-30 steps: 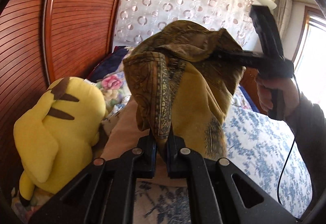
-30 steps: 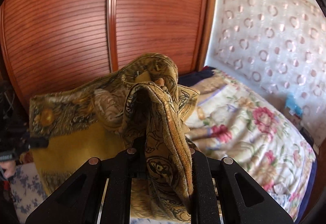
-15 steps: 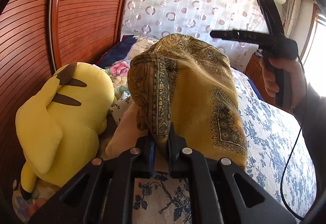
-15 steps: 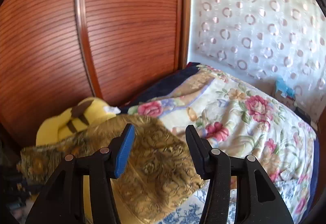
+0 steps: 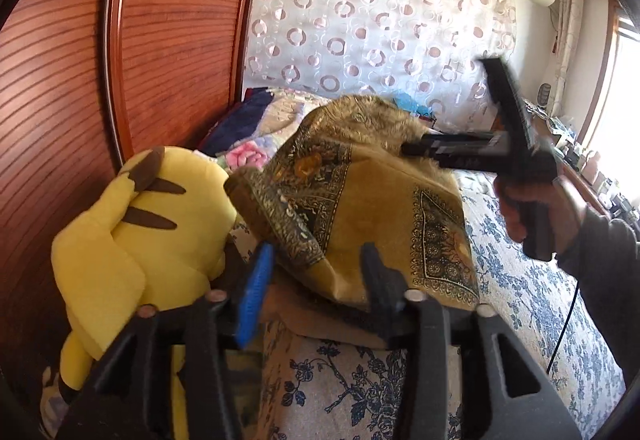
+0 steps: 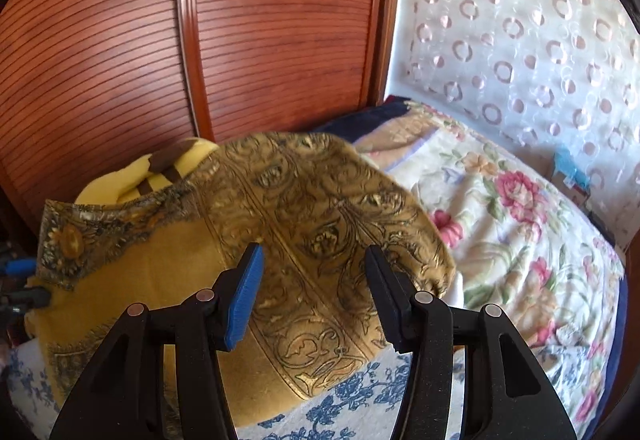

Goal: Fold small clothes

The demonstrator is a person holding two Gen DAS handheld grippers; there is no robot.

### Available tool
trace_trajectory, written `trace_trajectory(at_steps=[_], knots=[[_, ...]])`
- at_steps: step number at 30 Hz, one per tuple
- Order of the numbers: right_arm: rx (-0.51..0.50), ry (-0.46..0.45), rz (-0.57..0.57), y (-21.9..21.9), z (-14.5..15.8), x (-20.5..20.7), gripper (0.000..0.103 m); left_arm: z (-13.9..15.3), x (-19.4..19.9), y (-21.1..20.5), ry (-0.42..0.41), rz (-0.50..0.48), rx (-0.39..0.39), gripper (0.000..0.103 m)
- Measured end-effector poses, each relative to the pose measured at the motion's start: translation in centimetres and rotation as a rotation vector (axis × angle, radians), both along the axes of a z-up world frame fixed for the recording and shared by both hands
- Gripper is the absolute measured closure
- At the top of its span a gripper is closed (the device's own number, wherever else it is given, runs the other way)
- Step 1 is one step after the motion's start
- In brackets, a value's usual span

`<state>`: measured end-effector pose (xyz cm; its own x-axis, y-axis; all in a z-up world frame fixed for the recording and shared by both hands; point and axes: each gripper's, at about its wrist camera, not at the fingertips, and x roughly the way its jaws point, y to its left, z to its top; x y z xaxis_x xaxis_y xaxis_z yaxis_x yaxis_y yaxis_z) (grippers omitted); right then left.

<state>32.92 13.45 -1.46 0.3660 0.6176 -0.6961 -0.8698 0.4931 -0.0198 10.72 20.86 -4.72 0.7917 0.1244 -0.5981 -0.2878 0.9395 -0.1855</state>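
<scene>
A mustard-gold patterned cloth [image 5: 372, 208] lies in a loose heap on the bed, draped over a beige pillow. It also shows in the right wrist view [image 6: 304, 232]. My left gripper [image 5: 316, 272] is open, its jaws on either side of the cloth's near edge, holding nothing. My right gripper [image 6: 312, 280] is open just above the cloth and empty. From the left wrist view the right gripper [image 5: 412, 149] hovers at the cloth's far top edge, held by a hand [image 5: 532, 212].
A yellow plush toy [image 5: 136, 240] sits left of the cloth against the wooden wardrobe [image 5: 80, 60]. A blue-flowered bedsheet [image 5: 520, 300] spreads to the right. A floral quilt [image 6: 512, 224] lies behind, under a ring-patterned curtain [image 6: 520, 40].
Both grippers have opened and let go of the cloth: the right one first, then the left. The cloth dropped from being held up and settled in a heap on the pillow.
</scene>
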Motion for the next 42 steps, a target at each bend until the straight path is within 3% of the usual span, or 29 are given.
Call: trace_trajectory(at_steps=[4, 11, 17, 23, 27, 36, 42], knots=[[-0.037, -0.018, -0.027, 0.8, -2.1, 0.7, 0.045, 0.9, -0.4, -0.2, -0.015, 0.008, 0.031, 0.041], [-0.041, -0.028, -0.076, -0.4, -1.0, -0.6, 0.044, 2.2, -1.3, -1.6, -0.013, 0.016, 0.088, 0.04], [0.008, -0.014, -0.122, -5.0, 1.4, -4.5, 0.044, 3.6, -2.5, -4.3, -0.027, -0.022, 0.141, 0.04], [0.083, -0.012, -0.169, -11.2, 3.8, -8.9, 0.043, 4.6, -3.7, -7.3, -0.057, -0.085, 0.142, 0.04], [0.117, -0.024, -0.199, -15.0, 5.2, -12.0, 0.037, 5.2, -4.2, -9.8, -0.052, -0.103, 0.175, 0.04], [0.167, -0.052, -0.303, -22.5, 6.6, -18.1, 0.019, 5.2, -4.9, -15.5, -0.05, -0.21, 0.158, 0.039], [0.201, -0.099, -0.442, -27.8, 7.5, -21.3, 0.018, 6.4, -5.5, -18.8, -0.07, -0.265, 0.171, 0.039]])
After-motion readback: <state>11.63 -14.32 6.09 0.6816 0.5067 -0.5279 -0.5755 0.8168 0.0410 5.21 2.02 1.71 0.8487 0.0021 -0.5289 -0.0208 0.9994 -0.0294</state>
